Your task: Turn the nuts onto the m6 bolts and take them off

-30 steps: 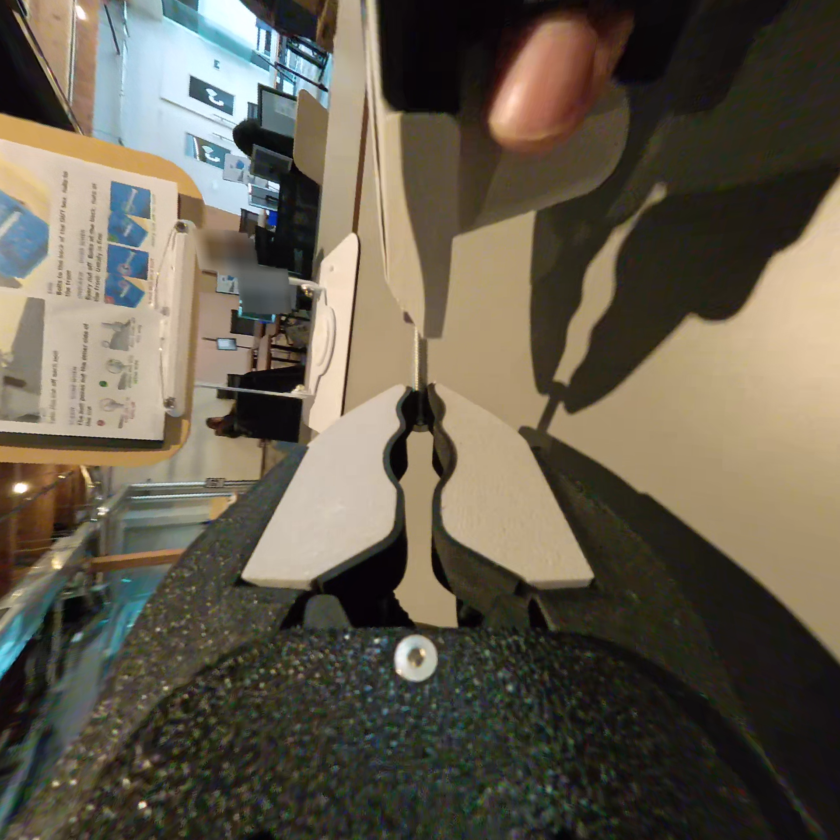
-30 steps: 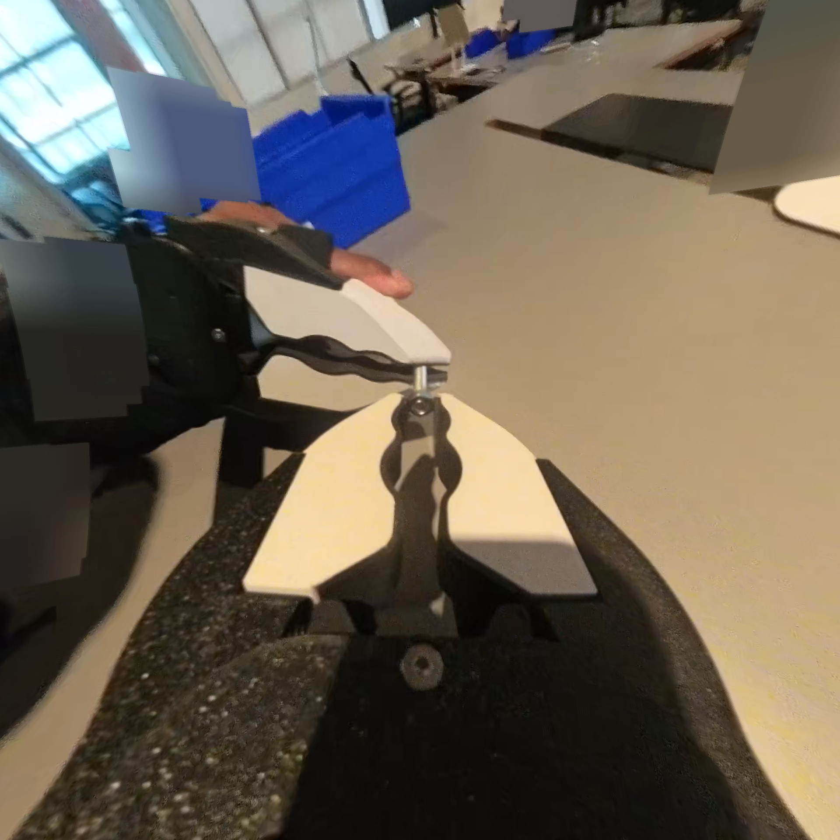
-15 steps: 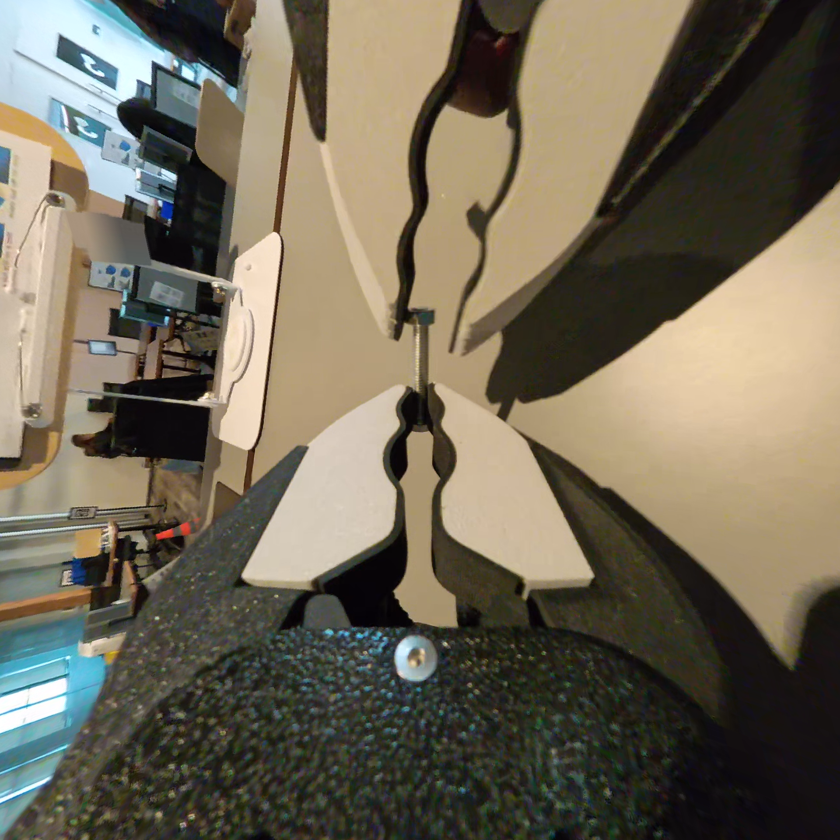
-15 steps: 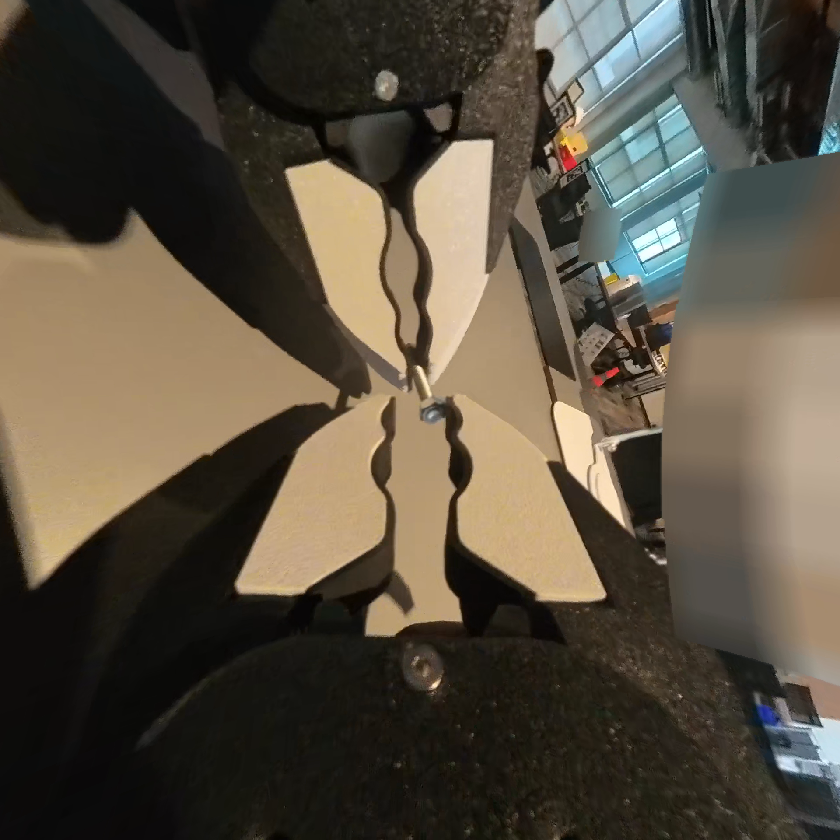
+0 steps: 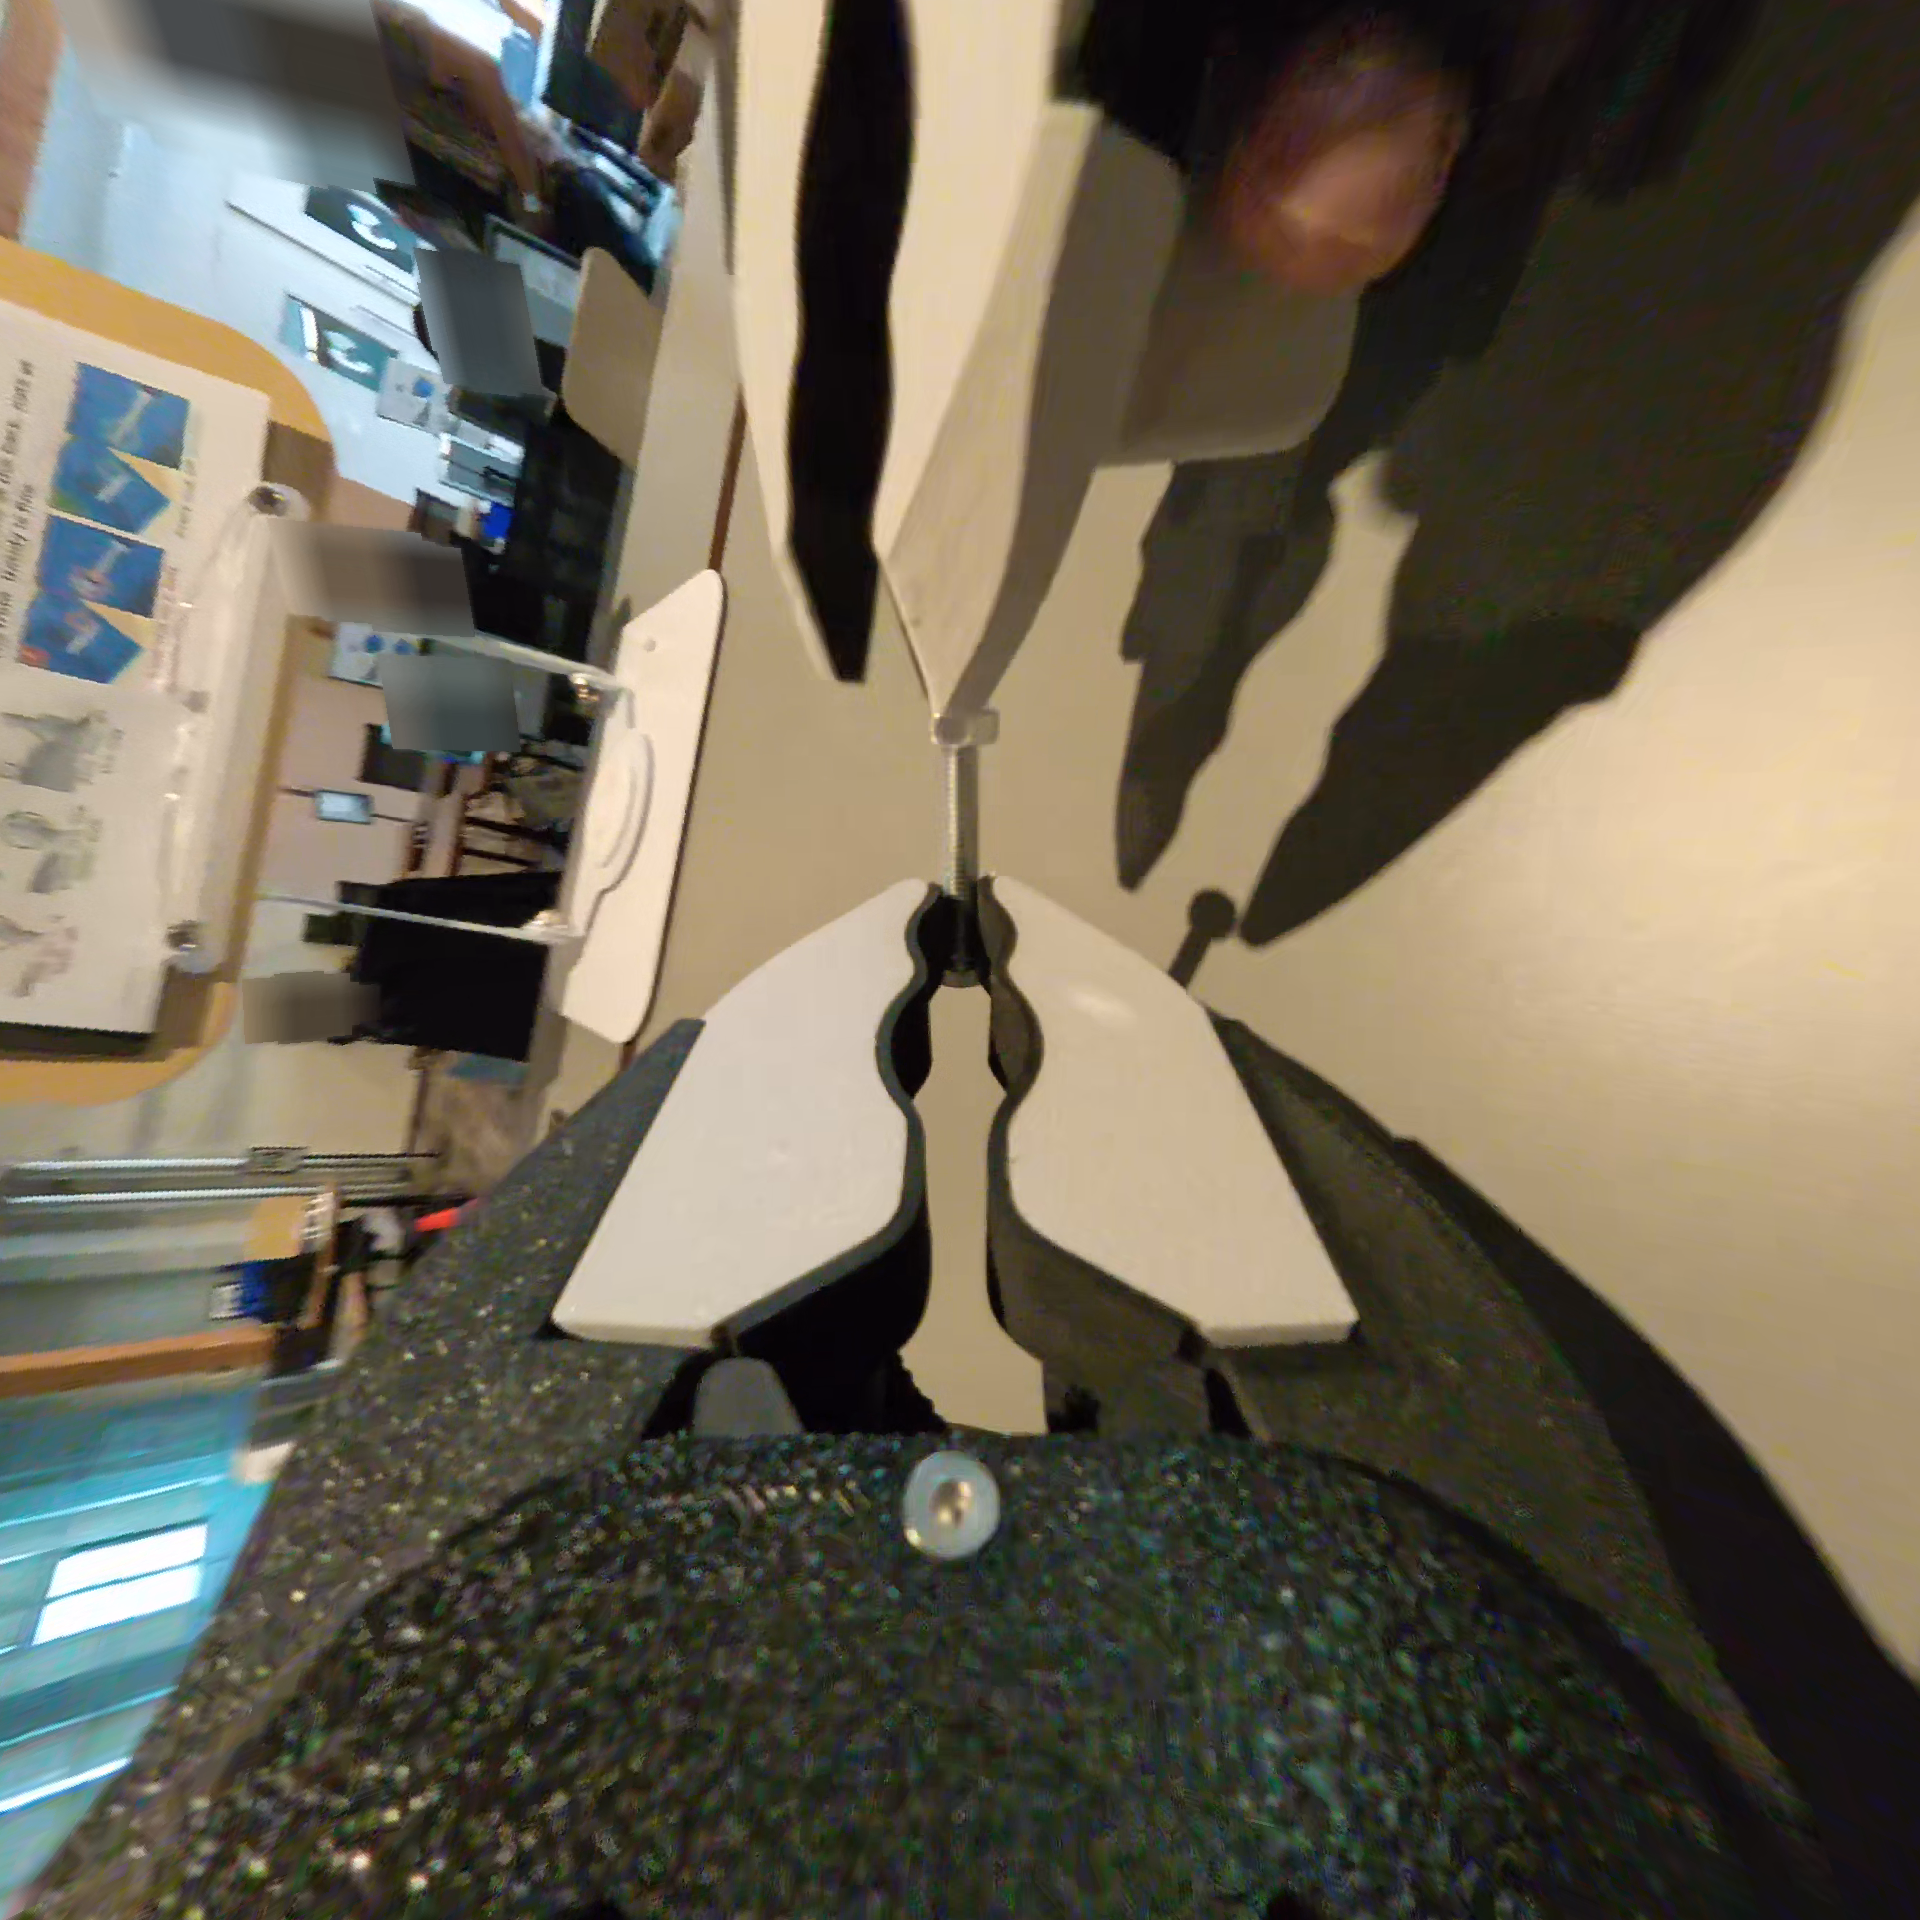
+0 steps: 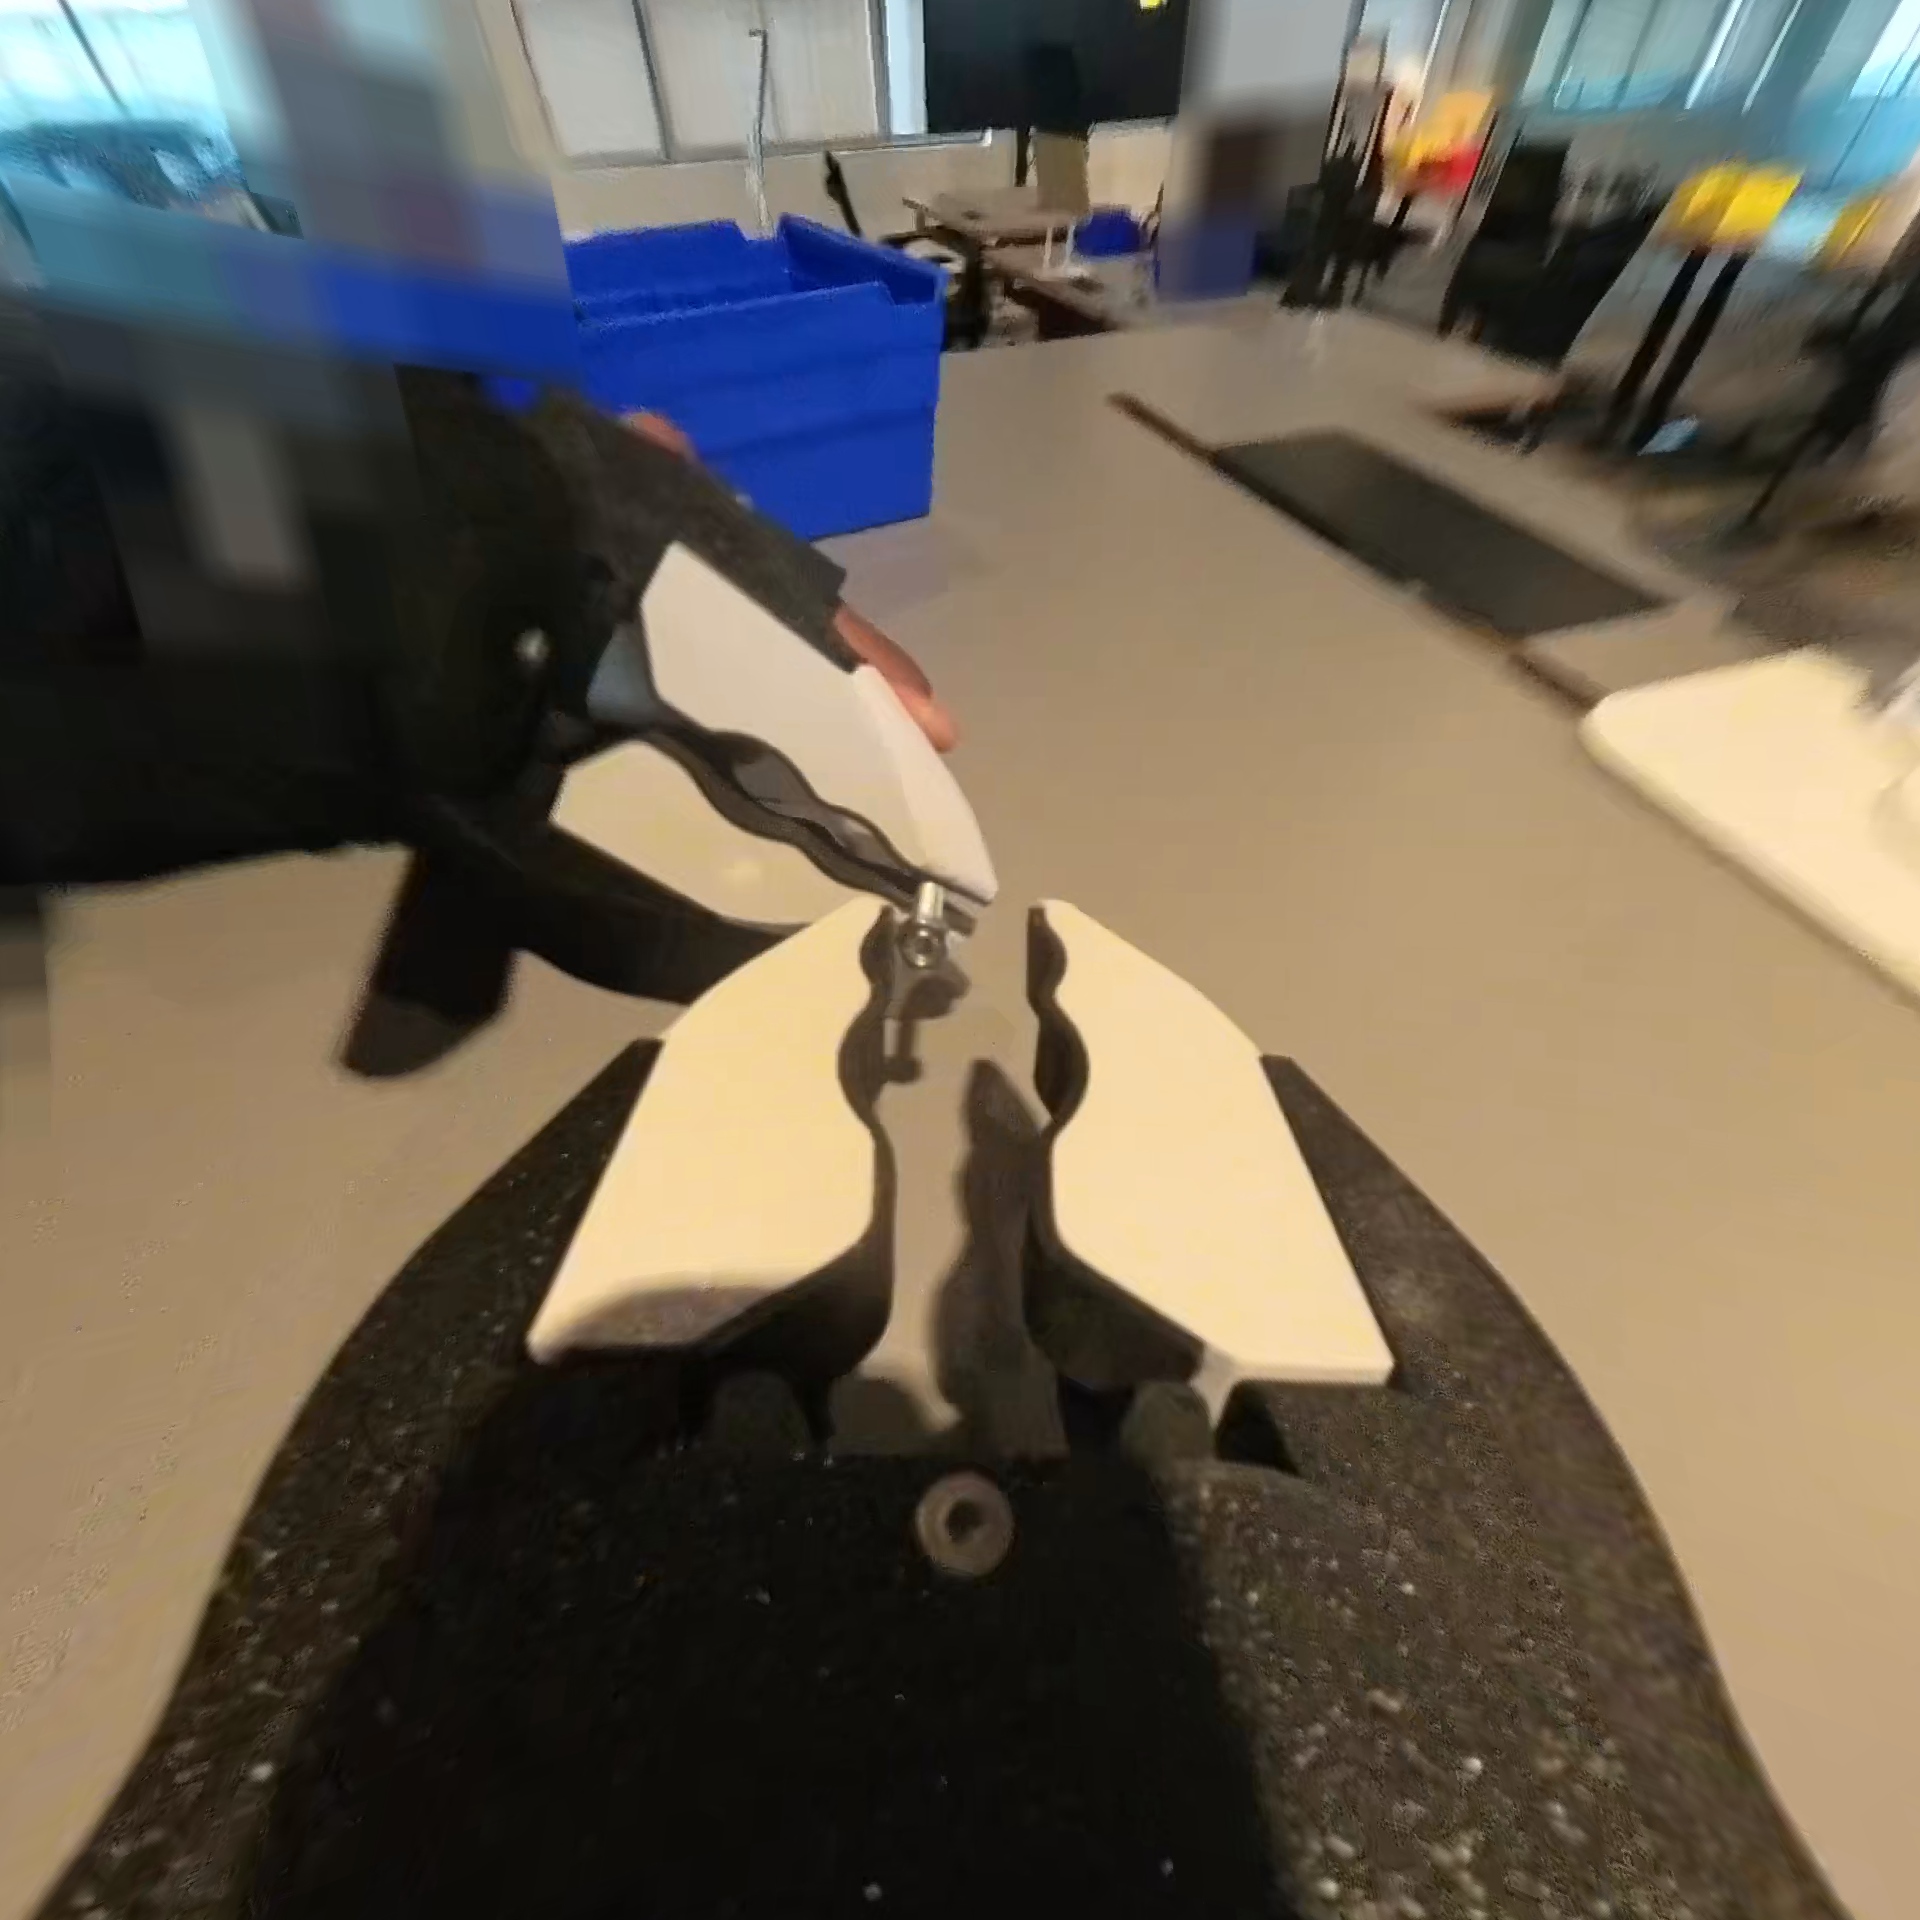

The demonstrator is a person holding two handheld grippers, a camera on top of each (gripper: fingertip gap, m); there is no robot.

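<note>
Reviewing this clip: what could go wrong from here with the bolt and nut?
1. The right gripper is open, and the nut sits at the very end of the bolt; with little thread engaged it may drop off.
2. The left gripper pinches the bolt only at its fingertips, so it may tilt or slip when turned.
3. Both are held above the table; a dropped nut could roll away.

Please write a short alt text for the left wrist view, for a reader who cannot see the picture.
The left gripper is shut on a threaded bolt that points away from the camera above a beige table. At its far end sits a nut, which the right gripper touches with one finger while its jaws stand apart.
</note>
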